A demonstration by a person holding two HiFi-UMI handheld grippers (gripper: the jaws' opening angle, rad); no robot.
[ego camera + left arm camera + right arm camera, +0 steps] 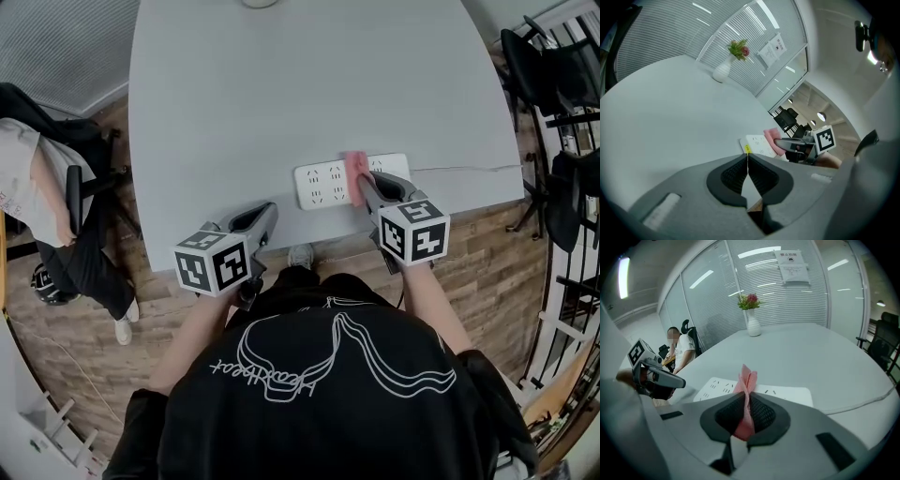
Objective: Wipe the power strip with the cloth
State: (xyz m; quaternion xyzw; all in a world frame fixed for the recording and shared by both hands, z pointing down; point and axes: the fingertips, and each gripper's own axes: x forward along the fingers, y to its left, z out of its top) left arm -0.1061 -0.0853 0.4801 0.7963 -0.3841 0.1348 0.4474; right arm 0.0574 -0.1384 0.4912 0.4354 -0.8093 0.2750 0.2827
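A white power strip (328,184) lies near the front edge of the grey table (281,94). Its cable (469,169) runs off to the right. My right gripper (361,183) is shut on a pink cloth (355,169), which rests across the strip's middle. In the right gripper view the pink cloth (746,394) stands pinched between the dark pads, with the power strip (787,392) just beyond. My left gripper (267,214) hovers at the table's front edge, left of the strip, shut with nothing in it. The left gripper view shows the power strip (757,144) and cloth (772,139) ahead.
A white vase with flowers (752,319) stands at the table's far end, also seen as the vase (724,70). A seated person (56,216) is to the left of the table. Black office chairs (553,84) stand to the right. Glass walls with blinds lie beyond.
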